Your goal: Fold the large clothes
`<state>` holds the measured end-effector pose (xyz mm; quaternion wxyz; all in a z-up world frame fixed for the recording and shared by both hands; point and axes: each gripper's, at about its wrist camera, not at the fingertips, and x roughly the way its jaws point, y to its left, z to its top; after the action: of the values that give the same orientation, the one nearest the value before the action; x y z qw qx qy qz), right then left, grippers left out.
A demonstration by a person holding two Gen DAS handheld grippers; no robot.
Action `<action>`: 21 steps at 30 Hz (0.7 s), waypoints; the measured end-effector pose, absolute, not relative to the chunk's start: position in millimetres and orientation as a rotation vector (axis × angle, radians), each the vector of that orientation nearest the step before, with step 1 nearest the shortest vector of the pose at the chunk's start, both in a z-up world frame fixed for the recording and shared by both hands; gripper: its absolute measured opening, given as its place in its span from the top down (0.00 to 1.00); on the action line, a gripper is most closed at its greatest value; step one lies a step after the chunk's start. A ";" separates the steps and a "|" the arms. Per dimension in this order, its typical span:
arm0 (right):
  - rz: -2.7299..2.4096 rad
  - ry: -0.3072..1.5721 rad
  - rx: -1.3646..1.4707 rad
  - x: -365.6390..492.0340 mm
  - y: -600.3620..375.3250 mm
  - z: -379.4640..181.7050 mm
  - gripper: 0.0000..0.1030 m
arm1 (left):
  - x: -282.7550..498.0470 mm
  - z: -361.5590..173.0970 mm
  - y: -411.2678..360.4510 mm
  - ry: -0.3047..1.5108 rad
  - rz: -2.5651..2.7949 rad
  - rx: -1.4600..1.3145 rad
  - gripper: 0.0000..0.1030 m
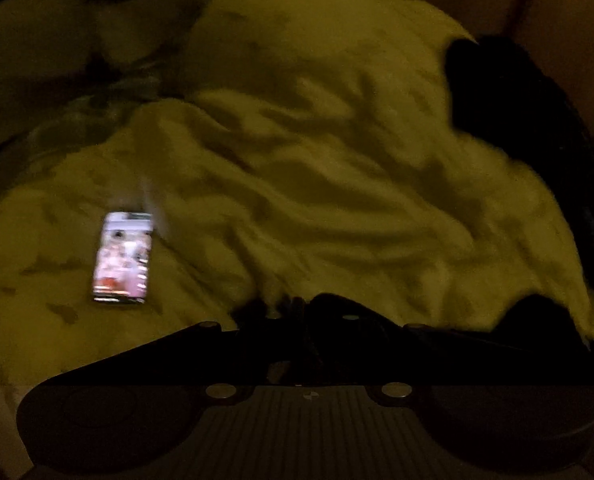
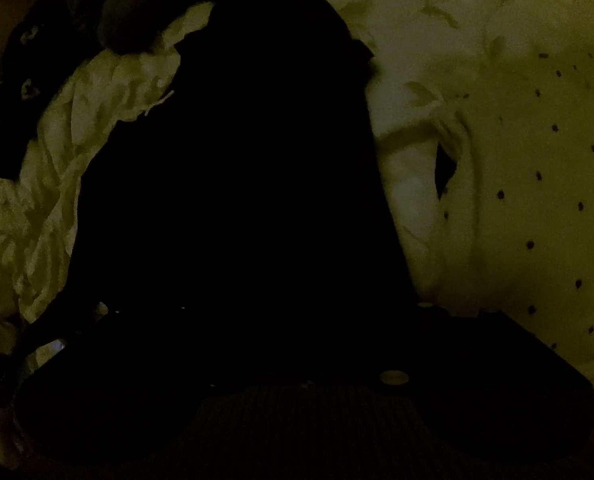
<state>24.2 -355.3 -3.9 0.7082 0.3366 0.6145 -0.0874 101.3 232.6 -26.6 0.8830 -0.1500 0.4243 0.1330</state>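
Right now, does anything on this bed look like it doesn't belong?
Yes. A phone with its screen lit lies on the rumpled bedding, left of the dark garment being folded. It sits loose where cloth gets moved, so it could be dragged or covered.

Rumpled matt cloth bedding (image 1: 317, 160), glossy glass phone (image 1: 123, 258), dark matt garment (image 2: 233, 180)

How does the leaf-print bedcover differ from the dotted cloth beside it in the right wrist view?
The leaf-print bedcover carries large, faint leaf shapes; the dotted cloth has small dark dots. The leaf-print bedcover is rumpled, while the dotted cloth lies smoother. Both look pale yellowish in the dim light.
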 end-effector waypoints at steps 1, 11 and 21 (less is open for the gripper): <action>-0.197 1.369 0.747 23.3 -355.3 -4.9 0.25 | 97.7 -29.7 225.3 0.894 0.251 -0.289 0.57; -0.187 1.376 0.746 22.6 -351.1 -5.8 0.25 | 91.5 -25.0 232.6 0.868 0.320 -0.369 0.57; -0.196 1.368 0.763 15.0 -351.9 -4.0 0.23 | 131.0 -35.5 159.8 0.969 0.147 -0.428 0.00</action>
<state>15.0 -351.9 -4.0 0.7045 0.3431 0.6150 -0.0880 131.0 159.8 -35.5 0.8603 -0.2039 0.4619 0.0698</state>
